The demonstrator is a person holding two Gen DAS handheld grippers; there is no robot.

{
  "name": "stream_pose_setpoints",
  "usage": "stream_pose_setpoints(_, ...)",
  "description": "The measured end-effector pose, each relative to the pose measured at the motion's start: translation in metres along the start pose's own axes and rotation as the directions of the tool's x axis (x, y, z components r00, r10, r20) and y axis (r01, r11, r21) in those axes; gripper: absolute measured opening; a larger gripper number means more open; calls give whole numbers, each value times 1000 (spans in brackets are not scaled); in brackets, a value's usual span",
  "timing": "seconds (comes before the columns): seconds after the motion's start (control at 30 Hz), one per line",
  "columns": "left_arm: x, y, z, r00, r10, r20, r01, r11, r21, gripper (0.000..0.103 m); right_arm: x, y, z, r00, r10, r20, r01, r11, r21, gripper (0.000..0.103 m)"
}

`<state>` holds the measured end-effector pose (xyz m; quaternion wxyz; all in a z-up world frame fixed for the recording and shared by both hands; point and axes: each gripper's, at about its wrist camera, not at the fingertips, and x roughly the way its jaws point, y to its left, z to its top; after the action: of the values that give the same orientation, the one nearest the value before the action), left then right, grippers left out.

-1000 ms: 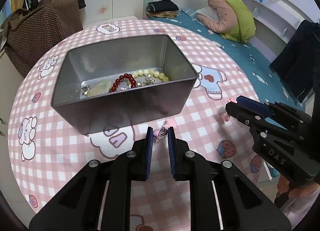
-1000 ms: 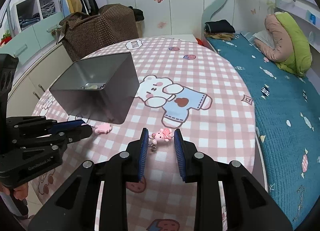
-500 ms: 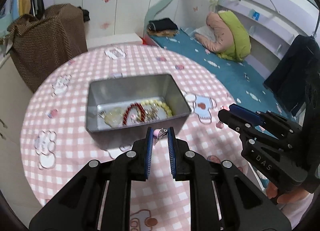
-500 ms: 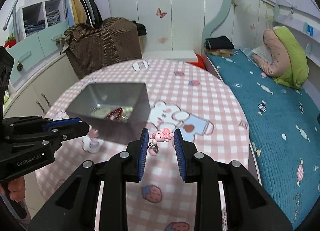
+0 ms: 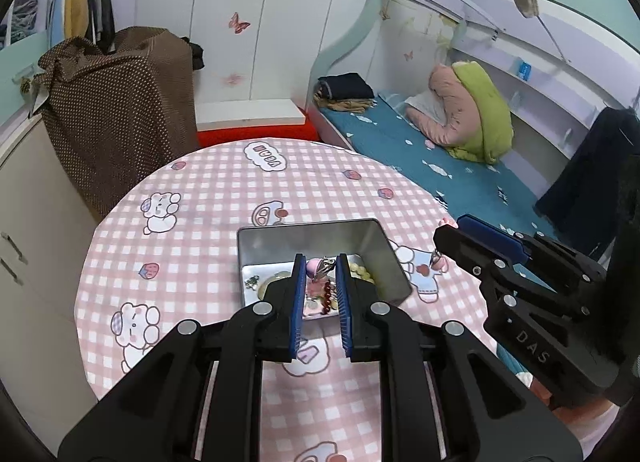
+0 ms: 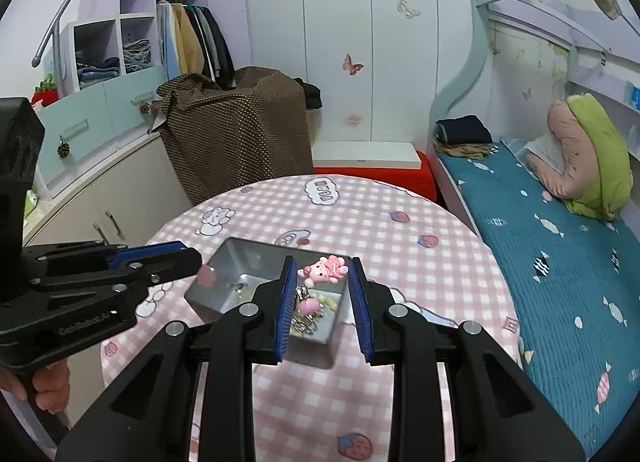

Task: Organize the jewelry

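An open metal tin [image 5: 372, 238] [image 6: 240, 248] sits on the round pink-checked table [image 5: 208, 198] [image 6: 400, 230]. It holds a red bead bracelet [image 5: 325, 294], a pale bead bracelet [image 5: 362, 272] and other small pieces. My left gripper [image 5: 319, 264] is shut on a pink hair clip [image 5: 319, 265] high above the tin. My right gripper [image 6: 320, 270] is shut on a pink bear charm [image 6: 325, 268] with a dangling piece, also above the tin. Each gripper shows in the other's view, the right [image 5: 442, 236] and the left [image 6: 192, 260].
A cabinet [image 6: 100, 198] and a brown dotted bag [image 6: 240, 134] stand left of the table. A bed with a teal sheet [image 6: 540, 246] and a pink-green cushion [image 5: 472, 114] lies to the right. A dark garment [image 5: 592, 174] hangs at far right.
Both grippers have risen well above the table with their pieces held, and now hover over the tin. The tin and table look smaller and farther.
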<state>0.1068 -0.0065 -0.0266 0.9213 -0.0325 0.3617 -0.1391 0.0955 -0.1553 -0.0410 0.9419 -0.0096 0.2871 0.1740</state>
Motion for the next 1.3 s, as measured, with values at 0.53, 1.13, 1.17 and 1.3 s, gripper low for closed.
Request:
stream_pose_setpoints(0.53, 43, 20, 5, 997, -9, -73, 8, 1000, -15, 15, 42, 6, 3, 993, 80, -88, -79, 997, 11, 26)
stream_pose_setpoints(1.13, 29, 27, 1, 994, 101, -49, -102, 995, -13, 70, 23, -2, 2, 996, 34, -87, -31, 999, 45, 64)
stream_pose_setpoints(1.17, 26, 26, 1, 993, 107, -45, -108, 994, -14, 72, 19, -1, 2, 996, 29, -82, -25, 999, 46, 66)
stream_pose_setpoints(1.3, 13, 22, -4, 990, 138, -32, -138, 990, -14, 74, 4, 1, -1, 998, 8, -69, -4, 998, 56, 79)
